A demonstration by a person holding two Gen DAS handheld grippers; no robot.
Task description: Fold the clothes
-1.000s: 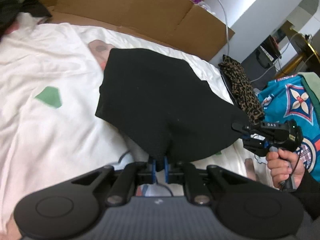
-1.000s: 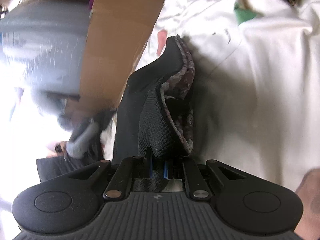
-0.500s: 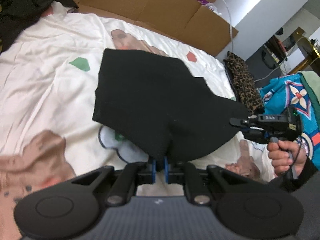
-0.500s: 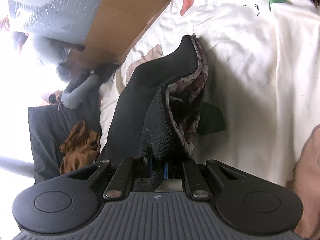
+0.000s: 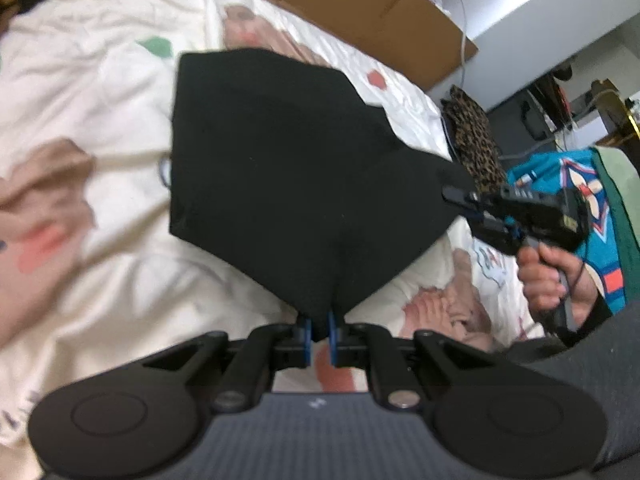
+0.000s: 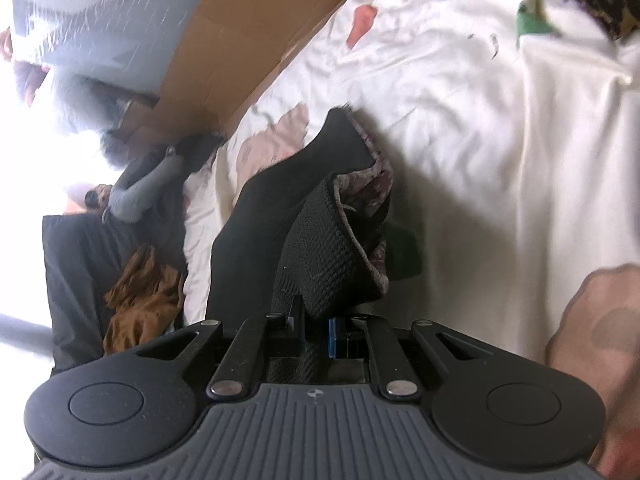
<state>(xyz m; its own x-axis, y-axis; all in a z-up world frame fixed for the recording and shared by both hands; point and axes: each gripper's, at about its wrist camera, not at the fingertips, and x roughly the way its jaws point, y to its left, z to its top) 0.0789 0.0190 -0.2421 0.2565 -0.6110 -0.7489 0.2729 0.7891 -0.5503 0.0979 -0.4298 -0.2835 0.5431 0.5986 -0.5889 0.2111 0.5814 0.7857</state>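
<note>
Now you are swinging the black knit garment [image 5: 296,168], pinched tight in both the left gripper [image 5: 319,330] and the right gripper [image 6: 314,326], further across the white patterned bedsheet [image 5: 100,92], so it is hanging spread and ready for laying flat.

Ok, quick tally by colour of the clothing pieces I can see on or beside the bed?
Black garment, held by left gripper and right gripper: 1
Leopard-print piece: 1
Brown crumpled piece: 1
Total: 3

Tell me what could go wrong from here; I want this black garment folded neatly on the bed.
1. Both the left gripper and the right gripper pinch only small bits of the black garment's edge, so a tug could pull one free.
2. The garment hangs slack between them and may land creased on the rumpled bedsheet.
</note>
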